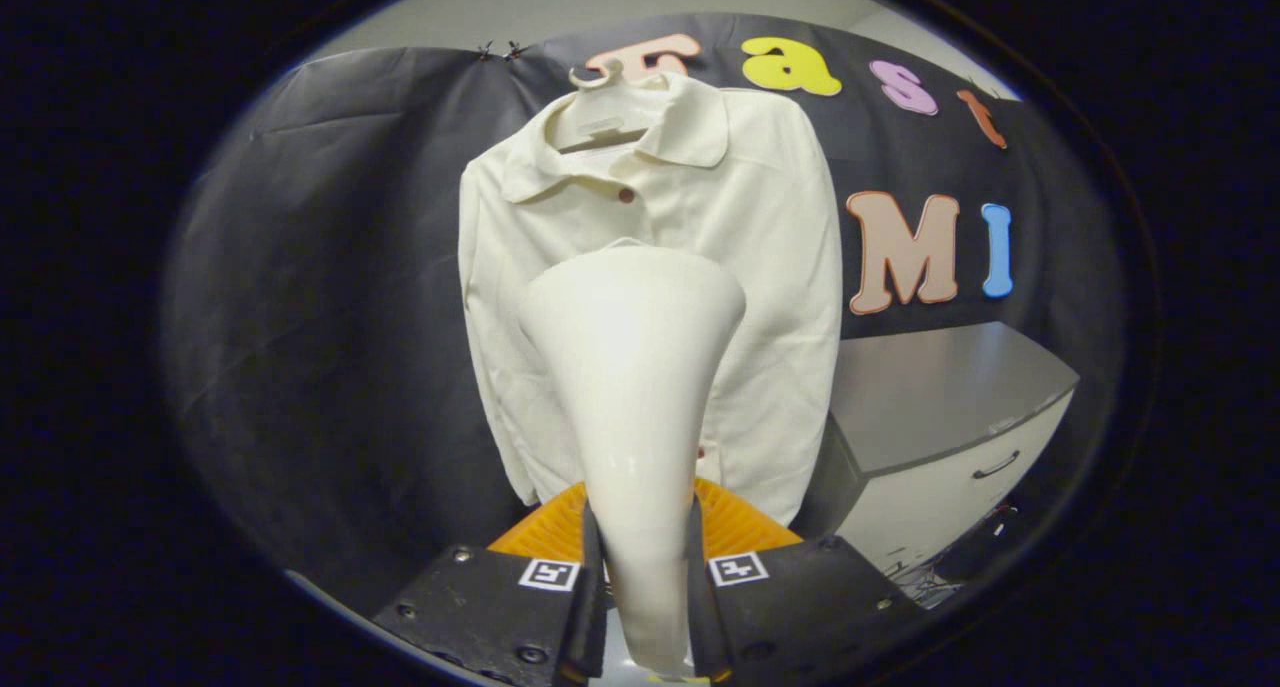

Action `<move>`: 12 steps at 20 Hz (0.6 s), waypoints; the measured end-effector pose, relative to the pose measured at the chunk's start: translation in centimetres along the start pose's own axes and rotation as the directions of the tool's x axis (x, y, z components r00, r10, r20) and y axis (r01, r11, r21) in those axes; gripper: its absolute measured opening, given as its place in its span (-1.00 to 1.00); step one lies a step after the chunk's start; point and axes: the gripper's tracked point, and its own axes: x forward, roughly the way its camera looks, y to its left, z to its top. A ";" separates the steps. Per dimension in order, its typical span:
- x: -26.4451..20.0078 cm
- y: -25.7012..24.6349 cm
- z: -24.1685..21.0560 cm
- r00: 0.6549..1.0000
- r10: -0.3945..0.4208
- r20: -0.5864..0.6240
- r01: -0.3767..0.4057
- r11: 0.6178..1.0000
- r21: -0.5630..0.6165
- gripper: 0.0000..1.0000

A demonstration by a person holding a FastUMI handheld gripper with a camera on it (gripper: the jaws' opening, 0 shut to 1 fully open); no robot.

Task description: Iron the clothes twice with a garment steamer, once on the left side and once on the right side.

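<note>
I have the claw (640, 567) pinching the narrow neck of the glossy cream plastic garment steamer (634, 387), one finger pressed to each side of it. The steamer's body flares upward from the fingers into a broad rounded head, which stands in front of the lower chest of the cream long-sleeved collared shirt (700, 227). I cannot tell whether the head touches the cloth or hangs just short of it.

The shirt hangs from a pale plastic hanger (605, 92) against the black cloth wall, its front buttoned with small dark buttons. A grey-topped white cabinet (950, 417) stands to its right.

Handling, in my judgement: the steamer shell is hard, smooth and likely slippery, with its weight carried above the hold, so the neck is the proper place to grip and the pinch should be kept firm against twisting. The shirt is light, soft and free-hanging; I expect it to swing or bunch under pressure, so strokes should be gentle.
</note>
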 end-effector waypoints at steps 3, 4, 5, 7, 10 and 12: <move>0.9 -1.7 3.0 0.999 -0.024 0.039 0.023 0.999 0.028 -0.34; 1.2 -2.4 4.1 0.998 -0.035 0.057 0.034 0.999 0.031 -0.34; 1.7 -2.9 5.1 0.996 -0.049 0.075 0.046 0.998 0.037 -0.34; 3.0 -4.1 7.0 0.992 -0.084 0.094 0.080 0.996 0.048 -0.34; 5.2 -5.5 9.3 0.985 -0.135 0.111 0.129 0.990 0.058 -0.34; 6.3 -6.1 10.2 0.984 -0.150 0.097 0.144 0.987 0.071 -0.34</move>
